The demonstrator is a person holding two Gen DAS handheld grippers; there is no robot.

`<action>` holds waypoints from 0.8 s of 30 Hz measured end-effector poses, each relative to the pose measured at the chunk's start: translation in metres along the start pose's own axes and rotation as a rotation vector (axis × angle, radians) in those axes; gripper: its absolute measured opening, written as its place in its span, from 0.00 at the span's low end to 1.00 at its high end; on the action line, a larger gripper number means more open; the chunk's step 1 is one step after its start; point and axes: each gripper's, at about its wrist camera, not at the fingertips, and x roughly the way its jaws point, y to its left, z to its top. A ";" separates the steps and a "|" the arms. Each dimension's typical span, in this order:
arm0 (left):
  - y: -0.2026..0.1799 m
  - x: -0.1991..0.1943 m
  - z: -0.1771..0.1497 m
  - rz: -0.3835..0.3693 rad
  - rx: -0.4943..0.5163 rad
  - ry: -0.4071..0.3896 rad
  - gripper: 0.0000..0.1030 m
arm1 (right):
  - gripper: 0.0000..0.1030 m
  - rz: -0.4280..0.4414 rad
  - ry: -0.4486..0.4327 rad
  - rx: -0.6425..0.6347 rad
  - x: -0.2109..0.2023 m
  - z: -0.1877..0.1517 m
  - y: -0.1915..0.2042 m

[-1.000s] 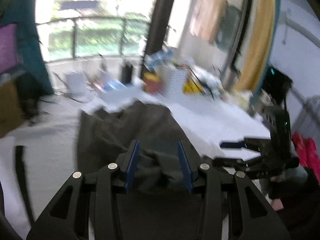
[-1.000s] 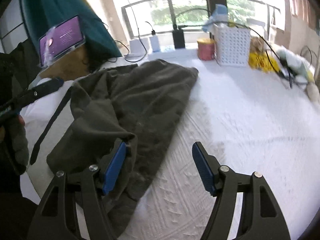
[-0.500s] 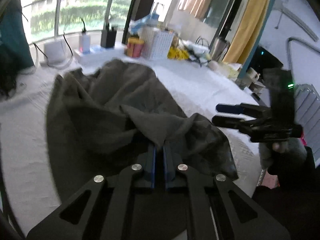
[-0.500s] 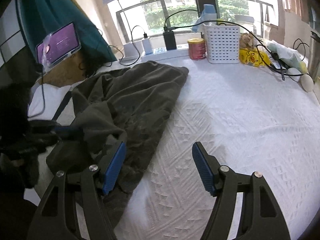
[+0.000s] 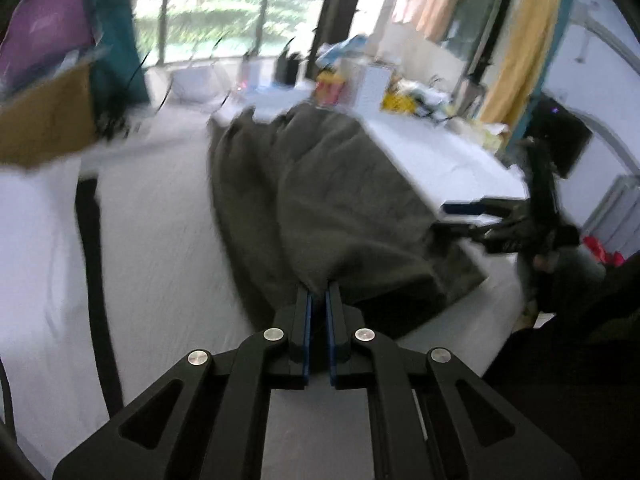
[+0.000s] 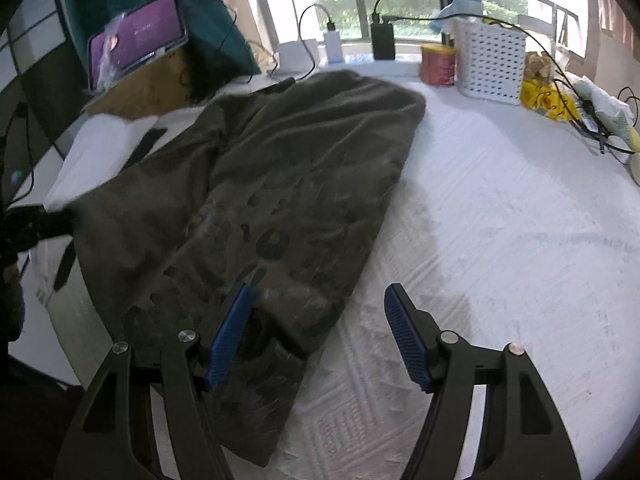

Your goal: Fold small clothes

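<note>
A dark olive-grey garment (image 6: 288,184) lies crumpled on the white textured tabletop (image 6: 500,216); it also shows in the left wrist view (image 5: 332,200). My left gripper (image 5: 318,292) is shut on the garment's near edge and holds it taut. My right gripper (image 6: 320,308) is open, low over the garment's near corner, left finger above the cloth, right finger over bare table. The right gripper also shows in the left wrist view (image 5: 472,216), at the garment's right edge.
A white perforated basket (image 6: 492,64), a red tin (image 6: 438,65), chargers with cables (image 6: 382,40) and yellow items (image 6: 548,100) line the far table edge. A cardboard box with a purple-screened phone (image 6: 136,48) and teal cloth stand at the left. The table edge is near on the left.
My left gripper closed on the garment's edge and has pulled it left, spreading the cloth flatter. My right gripper stayed open and has edged over the near corner.
</note>
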 end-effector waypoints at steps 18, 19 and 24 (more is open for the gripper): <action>0.015 -0.027 0.025 -0.002 -0.035 -0.175 0.34 | 0.67 -0.042 -0.051 -0.010 0.005 0.048 -0.025; 0.019 -0.020 0.032 0.023 -0.034 -0.166 0.34 | 0.67 -0.043 -0.051 -0.009 0.006 0.051 -0.027; 0.043 0.016 0.067 0.072 -0.040 -0.127 0.34 | 0.67 -0.051 -0.054 -0.014 0.015 0.068 -0.037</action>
